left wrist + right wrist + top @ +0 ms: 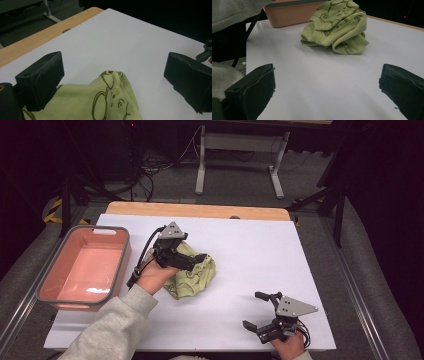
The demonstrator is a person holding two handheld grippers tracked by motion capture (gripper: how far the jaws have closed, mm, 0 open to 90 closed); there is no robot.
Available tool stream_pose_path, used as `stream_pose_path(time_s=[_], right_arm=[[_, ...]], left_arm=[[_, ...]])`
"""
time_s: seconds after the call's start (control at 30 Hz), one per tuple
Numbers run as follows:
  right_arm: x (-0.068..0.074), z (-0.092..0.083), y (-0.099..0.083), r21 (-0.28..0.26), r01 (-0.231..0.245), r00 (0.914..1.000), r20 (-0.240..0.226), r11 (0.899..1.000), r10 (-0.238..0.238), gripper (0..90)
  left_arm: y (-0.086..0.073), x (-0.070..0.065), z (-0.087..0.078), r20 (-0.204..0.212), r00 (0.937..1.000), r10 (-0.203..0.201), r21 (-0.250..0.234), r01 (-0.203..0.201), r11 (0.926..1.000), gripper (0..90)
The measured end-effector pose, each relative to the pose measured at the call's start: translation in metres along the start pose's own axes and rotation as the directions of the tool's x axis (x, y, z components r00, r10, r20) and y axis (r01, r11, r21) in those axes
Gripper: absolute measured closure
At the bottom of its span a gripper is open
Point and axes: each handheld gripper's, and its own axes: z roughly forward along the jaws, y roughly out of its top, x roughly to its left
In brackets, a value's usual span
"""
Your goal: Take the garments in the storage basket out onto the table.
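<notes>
Garment: one crumpled green cloth [192, 272] with dark printed outlines, lying left of centre on the white sheet
Bins: one pink tub [82, 267] with a grey rim at your left edge, near the cloth
Grippers: two
Left gripper [192, 259]: yours hangs over the cloth, jaws spread wide, nothing clamped
Right gripper [256, 311]: released, jaws apart at the near right corner, well apart from the cloth
Surface: white sheet [250, 250] over a wooden tabletop [200, 210]
Room: dark, grey floor, white table frame [240, 155] behind
</notes>
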Motion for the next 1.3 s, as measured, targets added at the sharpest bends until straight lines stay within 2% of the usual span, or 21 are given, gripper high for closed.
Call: stream_pose_path(time_s=[0.2, 0.3, 0.43, 0.53, 0.7, 0.9, 1.07, 1.13, 1.3], right_arm=[[0.000, 0.000, 0.000, -0.004, 0.000, 1.0000, 0.002, 1.000, 0.000, 0.7], [0.000, -0.001, 0.000, -0.006, 0.000, 1.0000, 0.003, 1.000, 0.000, 0.7], [-0.001, -0.001, 0.001, 0.000, 0.002, 1.0000, 0.004, 1.000, -0.002, 0.7], [-0.001, -0.001, 0.001, 0.001, 0.005, 1.0000, 0.005, 1.000, -0.005, 0.7], [-0.002, -0.002, 0.001, -0.003, 0.005, 0.9999, 0.010, 1.000, -0.005, 0.7], [-0.002, -0.002, 0.001, -0.002, 0.007, 0.9999, 0.012, 1.000, -0.007, 0.7], [-0.001, -0.001, 0.001, 0.002, 0.009, 0.9999, 0.008, 1.000, -0.009, 0.7], [-0.001, -0.001, 0.001, 0.002, 0.009, 0.9999, 0.008, 1.000, -0.009, 0.7], [-0.002, -0.002, 0.001, 0.000, 0.009, 0.9999, 0.011, 1.000, -0.009, 0.7]], left_arm=[[-0.003, -0.005, -0.017, 0.014, 0.9988, 0.046, -0.002, -0.046, 0.9989, 4.9], [-0.004, -0.006, -0.023, 0.017, 0.9985, 0.052, 0.000, -0.052, 0.9987, 4.9], [-0.007, -0.007, -0.032, 0.030, 0.9989, 0.036, 0.008, -0.036, 0.9993, 4.1], [-0.012, -0.010, -0.042, 0.025, 0.9987, 0.044, -0.003, -0.044, 0.9990, 3.2], [-0.020, -0.010, -0.054, 0.024, 0.9991, 0.035, -0.019, -0.035, 0.9992, 1.9], [-0.033, -0.011, -0.061, 0.028, 0.9975, 0.064, -0.022, -0.063, 0.9977, 0.3], [-0.053, -0.010, -0.068, 0.059, 0.9982, 0.009, -0.029, -0.007, 0.9996, 0.4], [-0.056, -0.009, -0.069, 0.061, 0.9981, 0.002, -0.034, 0.000, 0.9994, 0.4], [-0.077, -0.008, -0.074, 0.079, 0.9967, -0.022, -0.092, 0.029, 0.9953, 0.4]])
